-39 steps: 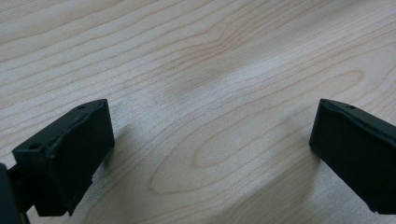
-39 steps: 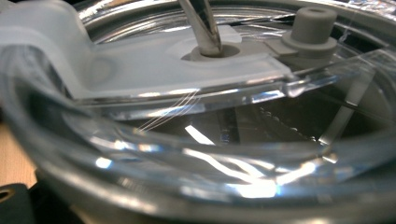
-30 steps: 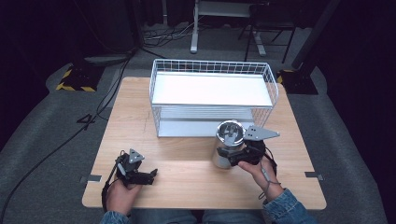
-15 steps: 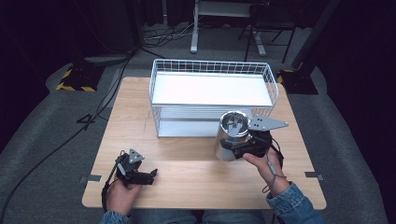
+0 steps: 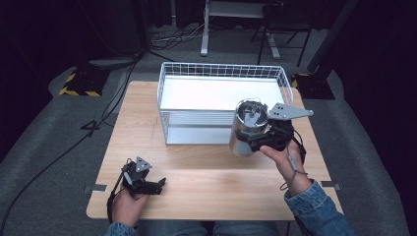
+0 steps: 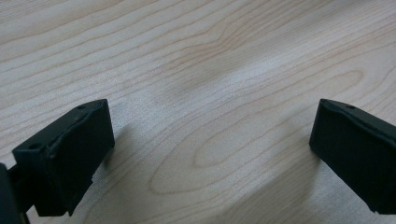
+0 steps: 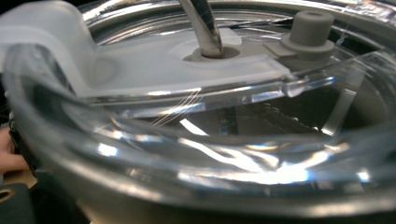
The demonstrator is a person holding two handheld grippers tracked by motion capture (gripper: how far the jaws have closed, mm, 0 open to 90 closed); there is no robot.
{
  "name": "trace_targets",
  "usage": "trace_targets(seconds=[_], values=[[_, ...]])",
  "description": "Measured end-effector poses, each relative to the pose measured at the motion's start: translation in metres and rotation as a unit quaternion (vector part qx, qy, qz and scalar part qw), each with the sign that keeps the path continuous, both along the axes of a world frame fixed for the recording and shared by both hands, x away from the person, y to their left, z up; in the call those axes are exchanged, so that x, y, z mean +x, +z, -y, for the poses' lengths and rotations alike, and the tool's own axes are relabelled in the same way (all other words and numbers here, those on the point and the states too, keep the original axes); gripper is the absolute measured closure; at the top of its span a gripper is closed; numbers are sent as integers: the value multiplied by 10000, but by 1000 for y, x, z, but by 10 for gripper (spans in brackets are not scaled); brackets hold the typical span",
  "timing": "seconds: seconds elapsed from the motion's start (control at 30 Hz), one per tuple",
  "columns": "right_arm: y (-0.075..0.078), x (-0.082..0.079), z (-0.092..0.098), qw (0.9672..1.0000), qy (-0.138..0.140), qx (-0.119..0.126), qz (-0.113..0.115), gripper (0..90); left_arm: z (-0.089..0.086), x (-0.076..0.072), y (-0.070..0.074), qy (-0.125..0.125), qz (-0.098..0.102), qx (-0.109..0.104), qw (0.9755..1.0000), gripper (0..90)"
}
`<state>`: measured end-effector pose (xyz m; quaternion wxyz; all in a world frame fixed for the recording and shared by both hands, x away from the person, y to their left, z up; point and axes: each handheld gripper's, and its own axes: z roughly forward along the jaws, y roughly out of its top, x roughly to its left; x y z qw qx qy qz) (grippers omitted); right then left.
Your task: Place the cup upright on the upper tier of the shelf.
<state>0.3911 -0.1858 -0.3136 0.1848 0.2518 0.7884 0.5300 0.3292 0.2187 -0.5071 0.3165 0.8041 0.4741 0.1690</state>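
A stainless steel tumbler (image 5: 247, 129) with a clear lid hangs in the air, tilted, just in front of the right end of the white wire basket (image 5: 221, 67). My right gripper (image 5: 256, 141) is shut on the tumbler's side. The right gripper view looks close over the clear lid (image 7: 187, 70), where a metal straw (image 7: 204, 25) passes through a grey seal. My left gripper (image 5: 158, 185) lies on the wooden table (image 5: 206, 167) near its front left edge. In the left gripper view it (image 6: 210, 149) is open, jaws wide apart over bare wood.
The basket stands at the back middle of the table and has a white floor. Cables (image 5: 103, 123) trail off the table's left side onto grey carpet. A yellow-black marked block (image 5: 78, 83) and chair legs (image 5: 275, 44) sit beyond the table.
The right gripper has carried the tumbler upward and slightly away from the person, nearer the basket's front right corner. The left gripper has stayed where it was.
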Motion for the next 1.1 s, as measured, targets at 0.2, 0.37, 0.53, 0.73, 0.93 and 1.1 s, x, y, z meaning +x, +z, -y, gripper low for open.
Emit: trace_targets(seconds=[0.2, 0.37, 0.53, 0.73, 0.93, 1.1], values=[[20, 7, 0, 10000, -49, -33, -40, 33, 0, 0, 0, -7, -8, 3, 10000, 3], [36, 13, 1, 10000, -63, -2, -45, 33, 0, 0, 0, 1, 3, 1, 10000, 3], [52, 16, 1, 10000, -78, -17, 18, 34, 0, -1, 0, 33, 11, 8, 10000, 6], [71, 22, -1, 9999, -118, 19, 120, 34, 0, -2, 0, 56, 2, -5, 10000, 6], [83, 32, -4, 9996, -173, 113, 174, 34, 0, -1, 0, 53, 2, 1, 10000, 6], [90, 42, -9, 9994, -221, 174, 217, 34, 0, -1, 0, 42, 1, 1, 10000, 5]])
